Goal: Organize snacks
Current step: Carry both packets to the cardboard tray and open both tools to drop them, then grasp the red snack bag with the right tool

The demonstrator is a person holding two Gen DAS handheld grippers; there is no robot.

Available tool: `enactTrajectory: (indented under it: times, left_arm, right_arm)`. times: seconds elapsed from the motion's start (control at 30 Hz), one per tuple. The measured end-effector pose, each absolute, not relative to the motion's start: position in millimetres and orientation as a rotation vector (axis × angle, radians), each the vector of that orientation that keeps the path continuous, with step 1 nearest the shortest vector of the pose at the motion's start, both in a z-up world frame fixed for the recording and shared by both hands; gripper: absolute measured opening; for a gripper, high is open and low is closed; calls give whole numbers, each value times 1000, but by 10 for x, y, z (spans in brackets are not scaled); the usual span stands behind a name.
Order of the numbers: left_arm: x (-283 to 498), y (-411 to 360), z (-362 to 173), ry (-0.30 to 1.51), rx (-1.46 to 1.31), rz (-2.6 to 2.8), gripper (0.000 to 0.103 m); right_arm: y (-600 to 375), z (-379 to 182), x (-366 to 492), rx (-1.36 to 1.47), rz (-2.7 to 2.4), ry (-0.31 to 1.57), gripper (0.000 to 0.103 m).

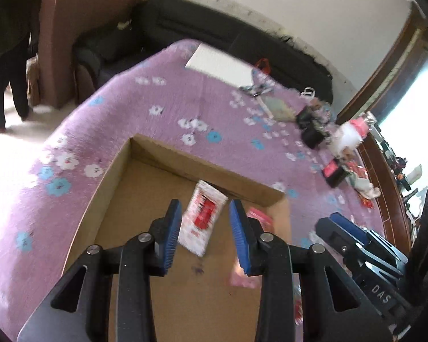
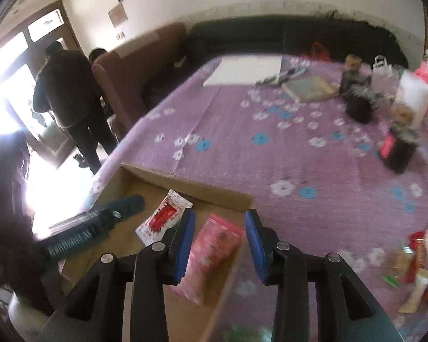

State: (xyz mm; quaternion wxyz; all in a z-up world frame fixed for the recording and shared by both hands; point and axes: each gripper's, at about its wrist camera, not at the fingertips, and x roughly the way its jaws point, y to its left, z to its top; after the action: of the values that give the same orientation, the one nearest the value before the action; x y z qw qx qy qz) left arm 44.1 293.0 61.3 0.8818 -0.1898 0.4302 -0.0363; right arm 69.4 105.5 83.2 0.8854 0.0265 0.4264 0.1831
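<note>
An open cardboard box [image 1: 145,154] sits on a purple flowered bedspread [image 1: 168,105]. A white and red snack packet [image 1: 202,219] lies inside it, below my open left gripper [image 1: 205,213]. A pink snack packet [image 1: 258,219] lies at the box's right side. In the right wrist view my open right gripper [image 2: 219,222] hovers over the pink packet [image 2: 214,250], with the white and red packet [image 2: 162,219] to its left in the box [image 2: 191,188]. The left gripper [image 2: 105,219] shows at the left there. More snack packets [image 2: 419,259] lie at the right.
Dolls and black objects [image 2: 359,105] lie on the far right of the bed, with a white pad [image 2: 245,71] and a book [image 2: 308,87] at the back. A dark sofa [image 2: 271,37] and brown armchair [image 2: 134,71] stand behind. A person [image 2: 71,99] stands at the left.
</note>
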Motion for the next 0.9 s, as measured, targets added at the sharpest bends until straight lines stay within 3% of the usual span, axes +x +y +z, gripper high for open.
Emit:
enactTrajectory:
  times: [0.03,0.1,0.17,0.33,0.57,0.7,0.9]
  left_arm:
    - [332,2887,687,879,-389,-83,35]
    - [91,2776,824,844,-374,-101,53]
    - [-125,2643,933,809,-362,-93,59]
    - [-392,2163,1092,777,-325,-120,59]
    - [-406,1439,1211,808,-364,-219,59]
    - [-637,1458,1278,743,-403,-208,59]
    - [-913,1831,1169,698,-383,-75,59]
  right_arm:
    - [929,892,568,52,380,856,47]
    - [715,962,369,44,366,809,51]
    - [522,992,198,36,344,770,51]
    - [-28,973,-157,34,260,686,57]
    - [-529,875,-414,-23,190,567,58]
    - [-672,846,-444,10,213,547,60]
    - [-513,636,-358,46,367,666,60]
